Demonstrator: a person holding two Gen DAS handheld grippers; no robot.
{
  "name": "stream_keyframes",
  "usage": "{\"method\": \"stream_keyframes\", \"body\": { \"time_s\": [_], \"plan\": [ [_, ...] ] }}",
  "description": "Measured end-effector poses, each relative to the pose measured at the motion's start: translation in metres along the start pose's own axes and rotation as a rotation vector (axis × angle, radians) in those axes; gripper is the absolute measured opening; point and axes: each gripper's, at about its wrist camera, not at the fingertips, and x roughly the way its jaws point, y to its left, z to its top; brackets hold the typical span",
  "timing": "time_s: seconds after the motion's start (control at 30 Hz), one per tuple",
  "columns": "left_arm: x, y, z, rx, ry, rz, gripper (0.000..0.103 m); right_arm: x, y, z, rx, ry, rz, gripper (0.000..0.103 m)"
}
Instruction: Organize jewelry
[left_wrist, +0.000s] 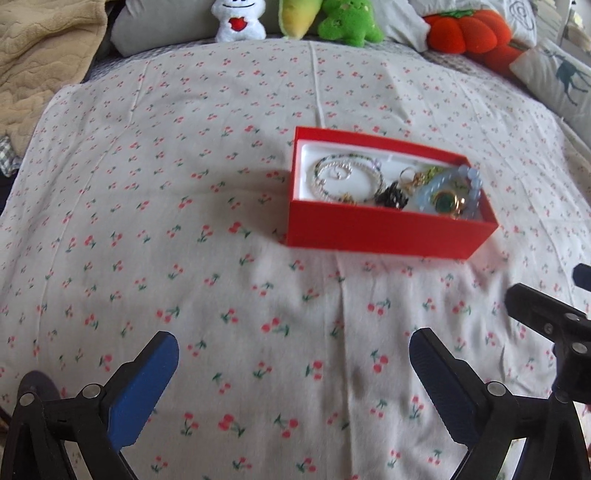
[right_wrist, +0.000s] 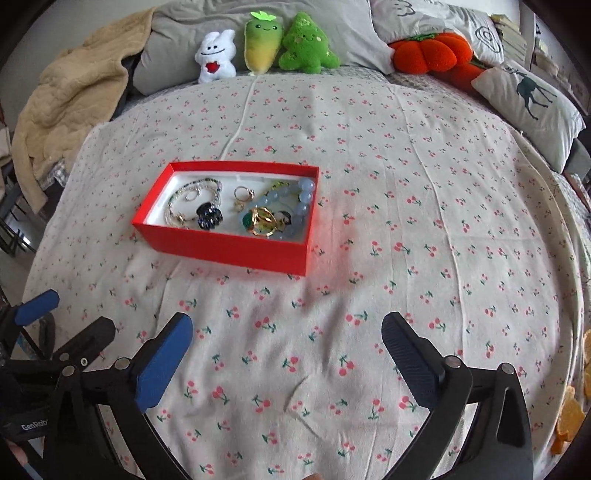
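Observation:
A red open box (left_wrist: 384, 230) (right_wrist: 225, 248) with a white lining sits on the cherry-print bedsheet. Inside lie beaded necklaces (left_wrist: 343, 177) (right_wrist: 192, 199), a black hair claw (left_wrist: 392, 196) (right_wrist: 208, 216), gold rings (right_wrist: 243, 192), a pale blue bead bracelet (left_wrist: 471, 184) (right_wrist: 304, 197) and a green-and-gold piece (left_wrist: 445, 202) (right_wrist: 258, 220). My left gripper (left_wrist: 291, 343) is open and empty, low in front of the box. My right gripper (right_wrist: 286, 332) is open and empty, in front of the box and to its right. Part of the right gripper (left_wrist: 546, 317) shows in the left wrist view, and part of the left gripper (right_wrist: 35, 306) in the right wrist view.
The cherry-print sheet (right_wrist: 406, 221) covers the bed. Plush toys (right_wrist: 266, 48) and an orange pumpkin cushion (right_wrist: 428, 51) line the far edge. A deer-print pillow (right_wrist: 528, 99) lies at far right, a beige blanket (right_wrist: 66, 96) at far left.

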Motion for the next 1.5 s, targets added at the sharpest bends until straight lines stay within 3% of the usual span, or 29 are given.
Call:
{"method": "stream_keyframes", "body": {
  "time_s": [0.13,0.43,1.5],
  "plan": [
    [0.000,0.001,-0.012,0.003,0.034,0.024,0.103,-0.003,0.003,-0.016,-0.020,0.038,-0.037,0.103],
    [-0.002,0.004,-0.020,-0.013,0.056,0.046,0.103,-0.012,0.003,-0.026,-0.006,0.032,-0.090,0.103],
    [0.007,-0.001,-0.021,-0.001,0.074,0.102,0.103,-0.005,0.001,-0.028,0.012,0.069,-0.131,0.103]
  ]
}}
